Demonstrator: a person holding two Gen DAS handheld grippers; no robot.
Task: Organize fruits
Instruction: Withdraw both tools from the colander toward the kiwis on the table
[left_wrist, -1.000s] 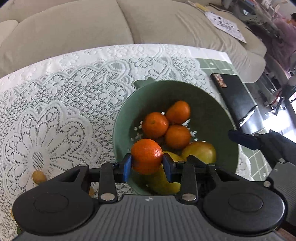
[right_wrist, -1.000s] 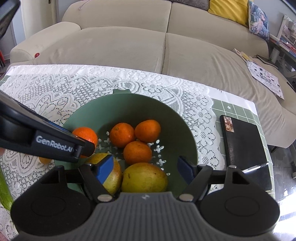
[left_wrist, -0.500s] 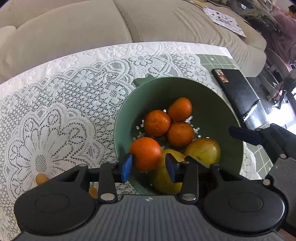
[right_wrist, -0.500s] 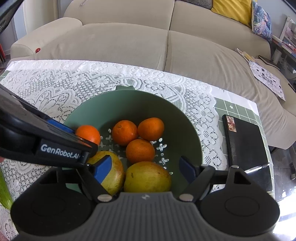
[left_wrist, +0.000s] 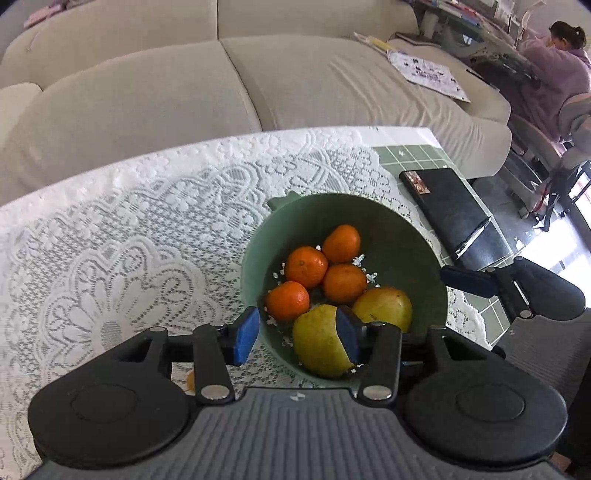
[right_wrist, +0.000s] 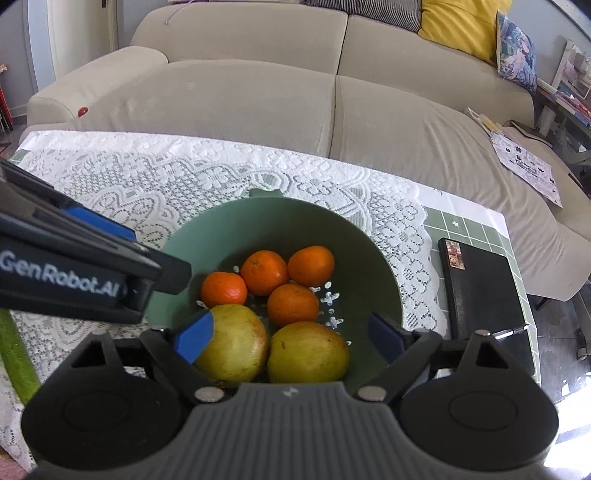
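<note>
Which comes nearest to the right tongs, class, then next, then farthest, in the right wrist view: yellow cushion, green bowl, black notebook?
1. Green bowl, directly under the right tongs.
2. Black notebook, to the right on the table.
3. Yellow cushion, far back on the sofa, upper right.

Both views are bright with soft daylight. The strongest light comes from the right of the jaws, where the shiny floor (left_wrist: 550, 254) is burnt out to white glare. The white lace cloth (left_wrist: 122, 236) on the tabletop is evenly lit. The deep green plastic bowl (right_wrist: 373, 258) is shaded inside. Straight lines bend strongly toward the edges, and the corners go dark. The beige fabric sofa (right_wrist: 240, 99) looks a little soft; the centre is sharp.
</note>
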